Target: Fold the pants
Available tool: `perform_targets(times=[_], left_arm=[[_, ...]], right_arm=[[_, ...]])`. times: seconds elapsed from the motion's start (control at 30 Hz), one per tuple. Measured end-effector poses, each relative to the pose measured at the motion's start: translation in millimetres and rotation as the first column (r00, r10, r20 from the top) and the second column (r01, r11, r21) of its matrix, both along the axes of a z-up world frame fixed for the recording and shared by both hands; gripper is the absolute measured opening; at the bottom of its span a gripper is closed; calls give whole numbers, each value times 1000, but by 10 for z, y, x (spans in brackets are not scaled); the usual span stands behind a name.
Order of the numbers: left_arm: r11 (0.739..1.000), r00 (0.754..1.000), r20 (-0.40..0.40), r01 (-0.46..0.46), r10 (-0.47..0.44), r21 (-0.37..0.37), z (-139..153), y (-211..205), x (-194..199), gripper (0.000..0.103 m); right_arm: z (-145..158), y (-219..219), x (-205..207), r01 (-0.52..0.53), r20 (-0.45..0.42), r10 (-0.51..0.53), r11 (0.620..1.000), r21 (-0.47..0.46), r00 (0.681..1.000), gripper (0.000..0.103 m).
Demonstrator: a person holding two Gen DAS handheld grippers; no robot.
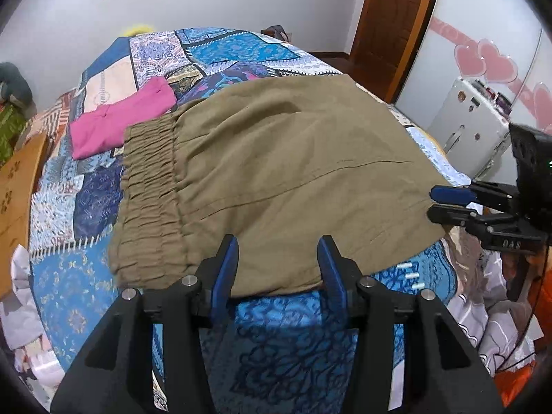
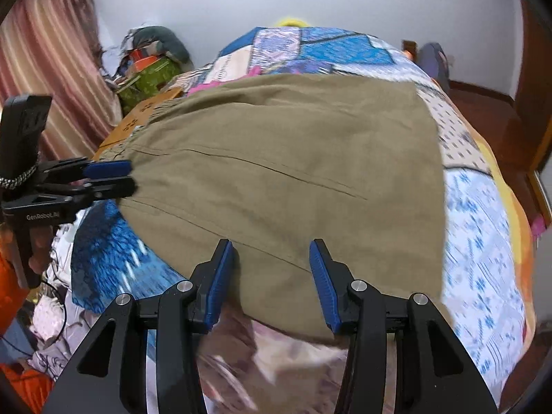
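Observation:
The olive-brown pants [image 1: 276, 179] lie folded flat on the patchwork bedspread [image 1: 79, 283], with the gathered elastic waistband [image 1: 148, 193] at the left. My left gripper [image 1: 277, 252] is open, its blue pads straddling the near edge of the pants just right of the waistband. My right gripper [image 2: 272, 255] is open over the near edge of the pants [image 2: 293, 172] further right. It also shows in the left wrist view [image 1: 448, 203] at the pants' right corner. The left gripper shows in the right wrist view [image 2: 117, 177] at the left edge. Neither holds cloth.
A folded pink garment [image 1: 120, 117] lies on the bed beyond the waistband. A wooden cabinet [image 1: 17, 186] stands left of the bed. A white appliance [image 1: 472, 124] and wooden door [image 1: 393, 17] are at the right. Crumpled fabric [image 2: 276, 362] hangs at the bed's near edge.

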State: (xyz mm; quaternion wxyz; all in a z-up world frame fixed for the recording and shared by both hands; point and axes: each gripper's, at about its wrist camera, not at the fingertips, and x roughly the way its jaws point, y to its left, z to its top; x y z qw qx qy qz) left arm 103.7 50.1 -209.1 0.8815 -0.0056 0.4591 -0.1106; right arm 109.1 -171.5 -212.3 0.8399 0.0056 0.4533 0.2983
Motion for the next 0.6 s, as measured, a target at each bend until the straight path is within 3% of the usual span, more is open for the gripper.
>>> perform_targets(times=[0.1,0.17,0.3,0.4,0.6], left_arm=[[1000,1000,-3,-8,8,-12,8,59,-44,48],[1000,1000,4,-16,16,-3,26,77,-76,48],[999,1000,3,-22,22,-32,-5,169,-141,48],[999,999,7,-32,32,-34,-12,168,-177,48],[997,998,-7,-59,59,-48,-7,173,-187,48]], right_arm=[[6,-130,-67,28,-15,-28,1000,5,999,35],[-13,-214,-113,65,2,-65,995,-69,998,35],[-115,-490,-118,113,-69,-114,994,-8,991,35],[-96,-539,-179,126,-55,-128,991,-34,990,30],[-92,-526,-200,143,-50,-146,988,-50,988,30]])
